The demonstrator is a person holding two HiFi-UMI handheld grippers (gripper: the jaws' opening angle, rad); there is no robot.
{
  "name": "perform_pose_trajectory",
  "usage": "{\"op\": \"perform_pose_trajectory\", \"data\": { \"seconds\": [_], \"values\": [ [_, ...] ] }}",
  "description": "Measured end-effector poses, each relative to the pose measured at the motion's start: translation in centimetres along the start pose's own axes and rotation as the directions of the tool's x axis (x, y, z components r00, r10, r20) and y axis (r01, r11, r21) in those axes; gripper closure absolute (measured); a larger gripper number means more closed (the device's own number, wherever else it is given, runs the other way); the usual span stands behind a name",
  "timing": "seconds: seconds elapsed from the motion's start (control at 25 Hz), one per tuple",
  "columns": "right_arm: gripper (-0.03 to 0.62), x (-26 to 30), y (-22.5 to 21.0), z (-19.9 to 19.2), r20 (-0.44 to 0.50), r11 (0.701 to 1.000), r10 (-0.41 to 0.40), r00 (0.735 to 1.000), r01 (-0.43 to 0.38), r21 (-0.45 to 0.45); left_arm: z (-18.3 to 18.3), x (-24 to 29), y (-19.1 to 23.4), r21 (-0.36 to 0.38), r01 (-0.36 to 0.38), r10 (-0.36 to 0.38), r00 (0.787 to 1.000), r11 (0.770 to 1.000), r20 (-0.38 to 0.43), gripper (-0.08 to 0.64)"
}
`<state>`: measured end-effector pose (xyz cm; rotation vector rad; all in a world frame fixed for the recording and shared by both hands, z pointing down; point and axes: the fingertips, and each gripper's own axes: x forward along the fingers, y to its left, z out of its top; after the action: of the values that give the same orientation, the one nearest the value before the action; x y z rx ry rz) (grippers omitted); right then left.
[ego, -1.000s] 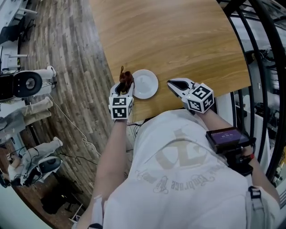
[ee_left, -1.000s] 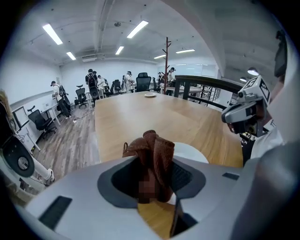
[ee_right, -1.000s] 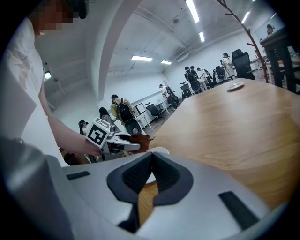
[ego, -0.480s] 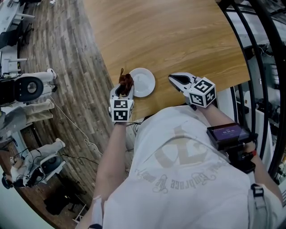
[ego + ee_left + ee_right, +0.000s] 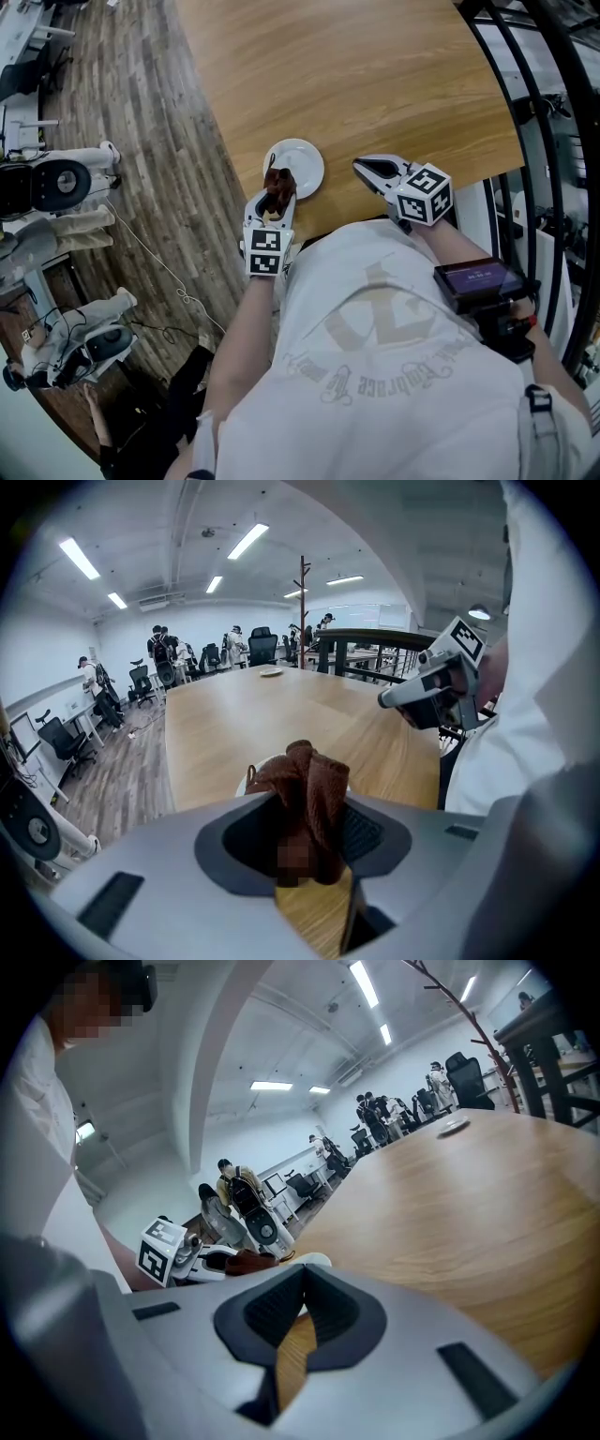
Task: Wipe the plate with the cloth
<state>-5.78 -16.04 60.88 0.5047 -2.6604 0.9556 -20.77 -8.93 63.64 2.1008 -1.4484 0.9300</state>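
A small white plate (image 5: pixel 298 163) sits near the wooden table's front edge. My left gripper (image 5: pixel 277 199) is shut on a bunched brown cloth (image 5: pixel 278 187), which rests over the plate's near rim. In the left gripper view the cloth (image 5: pixel 306 789) fills the jaws, and only a sliver of the plate (image 5: pixel 245 782) shows behind it. My right gripper (image 5: pixel 367 172) hovers to the right of the plate with its jaws shut and nothing in them. In the right gripper view the plate (image 5: pixel 312 1260), the cloth (image 5: pixel 246 1261) and the left gripper (image 5: pixel 192 1258) lie ahead to the left.
The long wooden table (image 5: pixel 375 84) runs away from me, and its curved left edge drops to a plank floor (image 5: pixel 141 187). White machines (image 5: pixel 56 178) stand on that floor. A black railing (image 5: pixel 553 141) runs along the right. A small dish (image 5: pixel 271 672) lies far down the table.
My left gripper has carried the cloth from the plate's left side round to its near rim, so the cloth now lies over the plate. The right gripper has stayed put.
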Motion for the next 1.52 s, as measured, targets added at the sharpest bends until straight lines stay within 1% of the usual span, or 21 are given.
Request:
{"op": "perform_pose_trajectory", "data": {
  "seconds": [0.12, 0.36, 0.48, 0.64, 0.88, 1.04, 1.4, 1.52],
  "values": [
    [0.58, 0.0, -0.1, 0.0, 0.004, 1.0, -0.005, 1.0, 0.005, 0.006, 0.1, 0.7, 0.9, 0.007, -0.007, 0.007, 1.0, 1.0, 0.001, 0.391],
    [0.58, -0.7, -0.6, -0.4, 0.005, 0.999, -0.037, 0.999, 0.037, 0.026, 1.2, 2.6, 3.8, 0.058, -0.024, 0.024, 1.0, 0.998, -0.008, 0.391],
    [0.58, -1.3, -1.0, -0.4, 0.009, 0.998, -0.057, 0.998, 0.057, 0.039, 2.4, 3.7, 4.7, 0.083, -0.019, 0.019, 1.0, 0.996, -0.002, 0.391],
    [0.58, -1.1, -1.3, 0.2, 0.012, 0.996, -0.074, 0.997, 0.073, 0.055, 3.9, 4.9, 6.7, 0.093, -0.013, 0.013, 1.0, 0.996, -0.004, 0.391],
    [0.58, -1.2, -1.4, -0.3, 0.007, 0.995, -0.079, 0.997, 0.078, 0.065, 4.8, 6.2, 7.4, 0.109, 0.005, -0.005, 1.0, 0.994, 0.002, 0.391],
    [0.58, -1.1, -1.1, -0.7, -0.007, 0.996, -0.065, 0.998, 0.065, 0.064, 4.6, 5.9, 5.9, 0.117, 0.041, -0.041, 0.999, 0.992, 0.0, 0.391],
    [0.579, -0.3, -0.5, -0.5, -0.02, 0.998, -0.038, 0.999, 0.039, 0.045, 2.2, 3.4, 1.6, 0.127, 0.096, -0.095, 0.995, 0.987, -0.011, 0.391],
    [0.58, -0.1, -0.3, -0.6, -0.027, 0.999, -0.029, 0.999, 0.03, 0.039, 1.5, 2.4, 0.0, 0.112, 0.111, -0.111, 0.994, 0.987, -0.005, 0.393]
  ]
}}
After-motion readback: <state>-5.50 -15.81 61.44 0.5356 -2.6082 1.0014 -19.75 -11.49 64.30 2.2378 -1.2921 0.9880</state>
